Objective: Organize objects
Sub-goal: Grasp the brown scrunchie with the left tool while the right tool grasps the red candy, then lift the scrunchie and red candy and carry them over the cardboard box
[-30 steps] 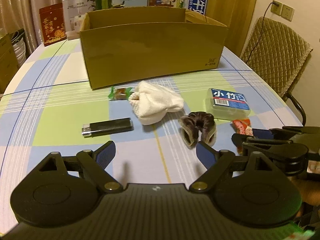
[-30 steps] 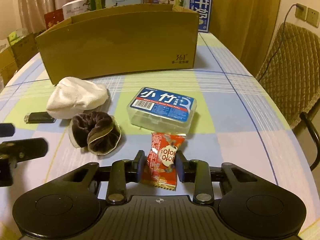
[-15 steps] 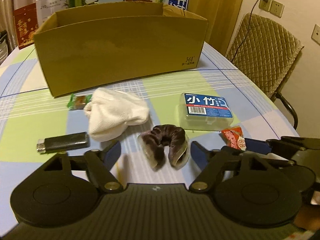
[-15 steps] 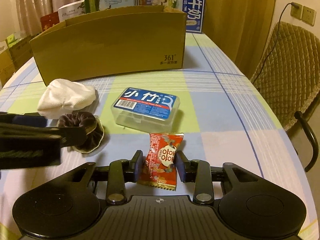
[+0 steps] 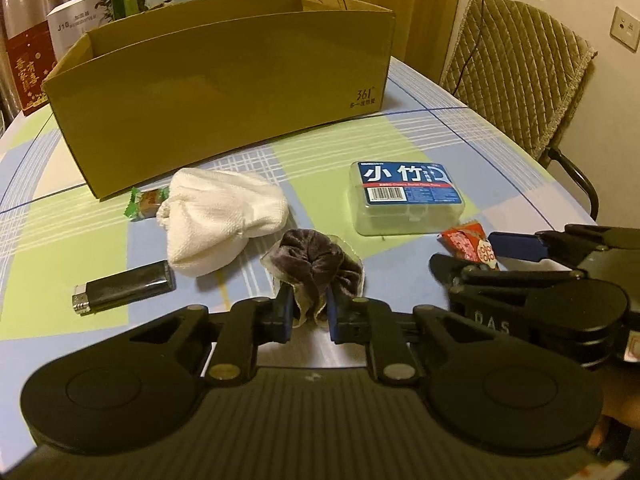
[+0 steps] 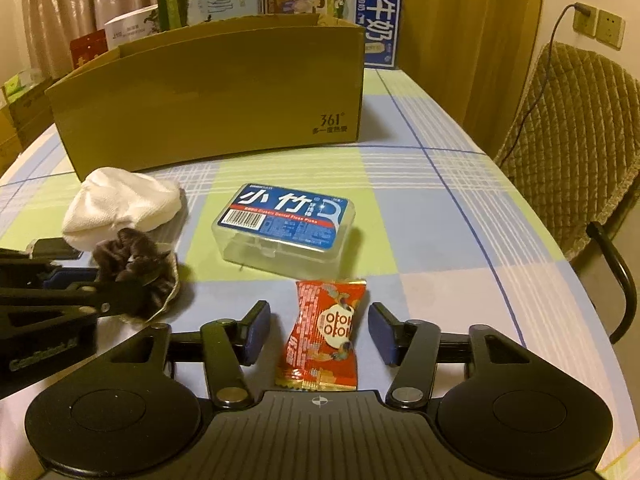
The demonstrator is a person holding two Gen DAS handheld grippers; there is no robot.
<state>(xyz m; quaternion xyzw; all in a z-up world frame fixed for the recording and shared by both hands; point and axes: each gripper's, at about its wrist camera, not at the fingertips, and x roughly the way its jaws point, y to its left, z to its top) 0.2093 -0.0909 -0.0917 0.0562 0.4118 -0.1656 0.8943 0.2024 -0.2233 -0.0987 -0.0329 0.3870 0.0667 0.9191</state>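
On a checked blue-and-green tabletop point(image 6: 460, 216), my left gripper point(image 5: 308, 314) has its jaws closed on a dark brown velvet scrunchie point(image 5: 316, 264), pinching its near edge. My right gripper point(image 6: 318, 330) holds its jaws apart on either side of a red foil snack packet point(image 6: 324, 336), which lies flat between the pads without touching them. Just beyond sits a clear plastic floss-pick case with a blue label point(image 6: 286, 226). A white knitted cloth point(image 5: 220, 216), a black lighter point(image 5: 124, 288) and a green-wrapped candy point(image 5: 146, 200) lie before the open brown cardboard box point(image 5: 224, 92).
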